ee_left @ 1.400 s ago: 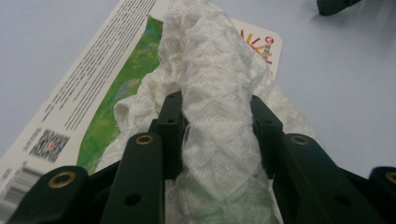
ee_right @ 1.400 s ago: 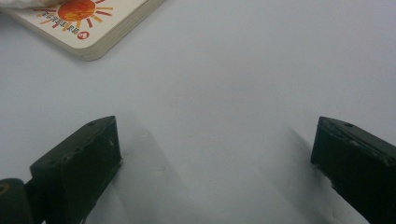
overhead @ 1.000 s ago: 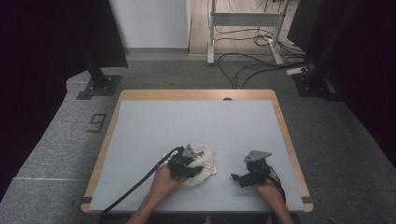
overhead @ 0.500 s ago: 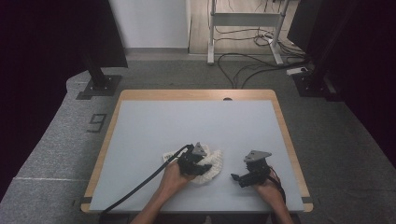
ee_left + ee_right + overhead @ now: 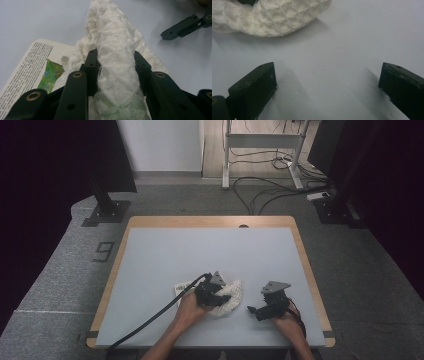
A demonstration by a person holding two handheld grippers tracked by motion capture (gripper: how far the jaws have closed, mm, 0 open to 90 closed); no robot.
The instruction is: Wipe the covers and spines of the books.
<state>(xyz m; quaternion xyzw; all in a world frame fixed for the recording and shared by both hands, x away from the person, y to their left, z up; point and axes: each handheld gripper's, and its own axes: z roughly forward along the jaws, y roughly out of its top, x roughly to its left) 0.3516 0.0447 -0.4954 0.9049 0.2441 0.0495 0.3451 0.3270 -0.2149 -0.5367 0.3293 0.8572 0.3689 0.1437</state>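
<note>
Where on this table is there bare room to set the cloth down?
The far half of the table is bare, up to its wooden rim. The near middle is crowded: cloth, printed sheet and both tongs, left and right.

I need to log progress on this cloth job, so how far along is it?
Done: the left gripper has its jaws shut on a fold of the white waffle cloth. In hand: the cloth is bunched and partly covers a printed leaflet on the table. Left: the right gripper rests open on bare tabletop beside the cloth, holding nothing, so any two-handed spreading or folding has not begun.
</note>
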